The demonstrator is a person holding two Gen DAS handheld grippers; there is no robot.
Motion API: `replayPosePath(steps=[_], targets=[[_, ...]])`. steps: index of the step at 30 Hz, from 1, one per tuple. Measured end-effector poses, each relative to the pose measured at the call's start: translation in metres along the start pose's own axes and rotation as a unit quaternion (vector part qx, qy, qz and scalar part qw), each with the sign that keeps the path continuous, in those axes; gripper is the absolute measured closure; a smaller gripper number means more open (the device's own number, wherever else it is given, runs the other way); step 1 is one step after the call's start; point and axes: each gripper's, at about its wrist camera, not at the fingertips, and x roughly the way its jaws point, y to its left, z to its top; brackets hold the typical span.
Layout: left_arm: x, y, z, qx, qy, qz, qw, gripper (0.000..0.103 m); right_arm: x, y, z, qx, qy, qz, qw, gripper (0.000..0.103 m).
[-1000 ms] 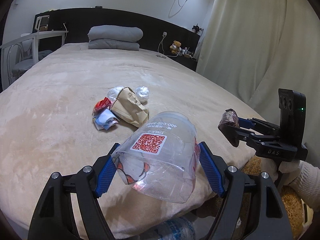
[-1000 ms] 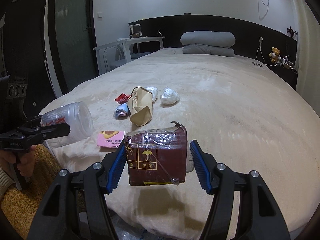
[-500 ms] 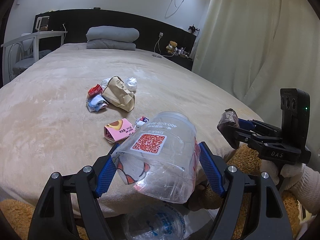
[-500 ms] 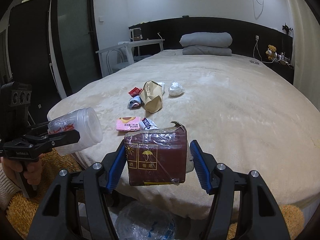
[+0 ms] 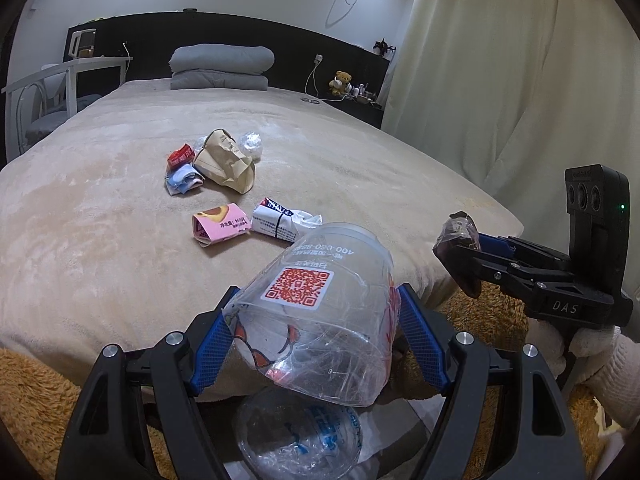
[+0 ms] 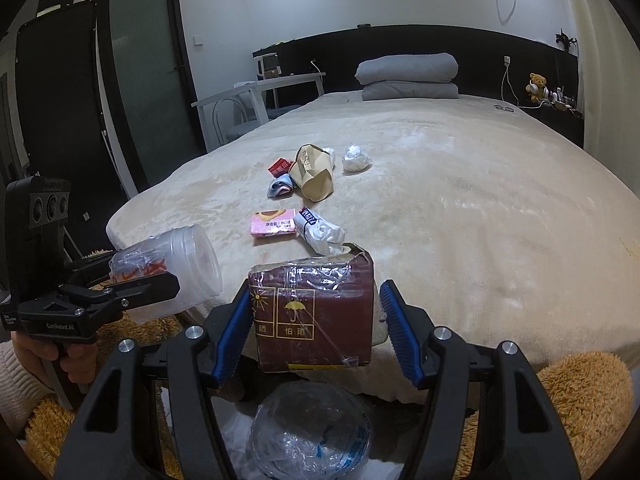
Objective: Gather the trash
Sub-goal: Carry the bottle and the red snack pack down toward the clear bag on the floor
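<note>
My left gripper (image 5: 318, 312) is shut on a clear plastic cup (image 5: 336, 264) with a red QR sticker, held tilted beyond the bed's near edge. My right gripper (image 6: 314, 312) is shut on a dark red carton (image 6: 316, 300) wrapped in film. Each gripper shows in the other view: the right gripper (image 5: 460, 256) to the right, the left gripper (image 6: 160, 280) with the cup (image 6: 188, 260) to the left. A bin lined with a clear bag (image 5: 300, 436) sits on the floor under both. On the bed lie a brown paper bag (image 5: 226, 160), a pink packet (image 5: 220, 228) and a white wrapper (image 5: 280, 222).
A red wrapper (image 5: 180, 156), a blue-white scrap (image 5: 182, 180) and a white wad (image 5: 252, 144) lie by the paper bag. The beige bed (image 5: 100, 220) has grey folded bedding (image 5: 222, 64) at its head. Curtain (image 5: 500, 80) to the right, white desk (image 6: 260, 92) left, orange rug (image 6: 580, 392) around the bin.
Both grippers have drawn back from the bed with their loads still gripped. The lined bin has come into view beneath them, and the pink packet and white wrapper now show on the bed.
</note>
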Motion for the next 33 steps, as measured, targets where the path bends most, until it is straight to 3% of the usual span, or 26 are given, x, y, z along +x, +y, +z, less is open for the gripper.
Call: replayPosePath(steps=[20,33], targets=[[0.024,-0.011,-0.035,-0.036,0.088,0.009,0.9954,0.027,0.025,0.015,-0.026,0.016,0.079,-0.001,0.997,0.04],[0.063,-0.003,-0.054,-0.057,0.187,0.025,0.9805,0.027,0.072,0.002,-0.047,0.072,0.186,-0.005,0.98,0.04]])
